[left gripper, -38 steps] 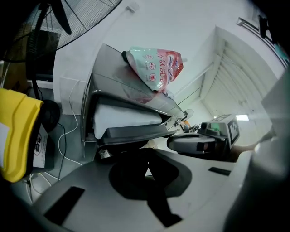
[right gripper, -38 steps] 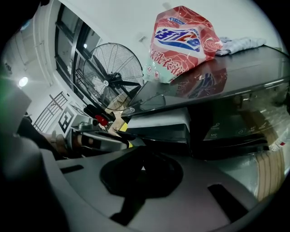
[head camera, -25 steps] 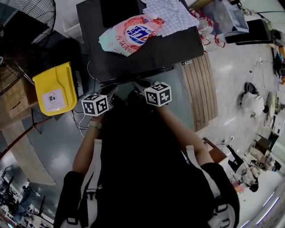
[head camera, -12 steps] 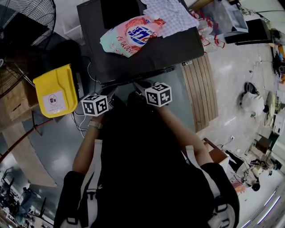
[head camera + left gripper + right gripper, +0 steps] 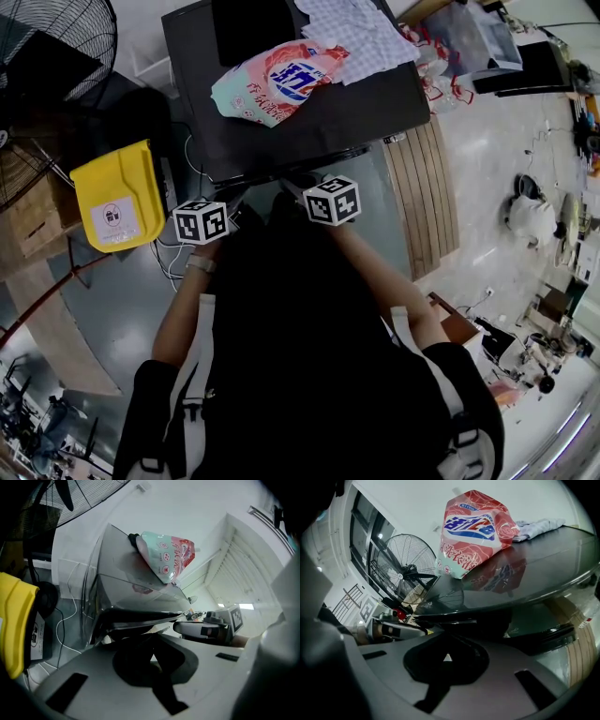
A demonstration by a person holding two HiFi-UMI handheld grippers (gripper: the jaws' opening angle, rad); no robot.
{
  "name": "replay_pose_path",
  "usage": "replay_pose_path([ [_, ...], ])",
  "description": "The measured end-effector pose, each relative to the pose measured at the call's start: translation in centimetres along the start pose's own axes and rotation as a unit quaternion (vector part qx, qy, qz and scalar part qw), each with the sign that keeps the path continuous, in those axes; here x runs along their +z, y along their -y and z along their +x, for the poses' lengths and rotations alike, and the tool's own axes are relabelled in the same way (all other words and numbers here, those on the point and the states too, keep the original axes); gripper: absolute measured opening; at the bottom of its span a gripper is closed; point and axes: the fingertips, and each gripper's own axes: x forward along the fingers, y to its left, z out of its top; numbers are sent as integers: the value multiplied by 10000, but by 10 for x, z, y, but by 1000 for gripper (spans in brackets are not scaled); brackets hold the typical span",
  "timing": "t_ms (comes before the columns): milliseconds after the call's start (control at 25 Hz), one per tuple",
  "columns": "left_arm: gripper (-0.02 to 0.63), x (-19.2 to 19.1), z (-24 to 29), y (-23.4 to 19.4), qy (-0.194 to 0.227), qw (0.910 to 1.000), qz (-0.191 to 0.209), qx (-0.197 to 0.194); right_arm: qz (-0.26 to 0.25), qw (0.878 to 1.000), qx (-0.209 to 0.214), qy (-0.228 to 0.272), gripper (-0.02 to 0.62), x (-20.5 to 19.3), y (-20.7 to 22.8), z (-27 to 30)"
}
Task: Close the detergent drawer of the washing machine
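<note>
The washing machine (image 5: 375,103) has a dark glossy top and stands just ahead of the person. A pink and white detergent bag (image 5: 279,77) lies on it. Both grippers sit at the machine's front edge, under the top's lip. My left gripper (image 5: 232,195) is shut with nothing between its jaws, which meet below the dark front band (image 5: 136,617). My right gripper (image 5: 295,180) is also shut and empty, its tips (image 5: 447,654) close under the lip. I cannot make out the drawer itself in the shadow there. Each gripper view shows the other gripper beside it.
A checked cloth (image 5: 361,33) lies on the machine top behind the bag. A yellow bin (image 5: 117,192) and a standing fan (image 5: 56,37) are to the left, with white cables (image 5: 178,262) on the floor. A wooden slatted board (image 5: 427,187) lies on the right.
Both grippers keep their places at the machine's front edge. Only the head view has drifted slightly.
</note>
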Motion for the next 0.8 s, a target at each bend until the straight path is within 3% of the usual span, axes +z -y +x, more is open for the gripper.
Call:
replay_pose_path([
  [800,11,9,7,-10,-86,9998,-108,153,-8,9998,-18,-183,15,7,9,7],
])
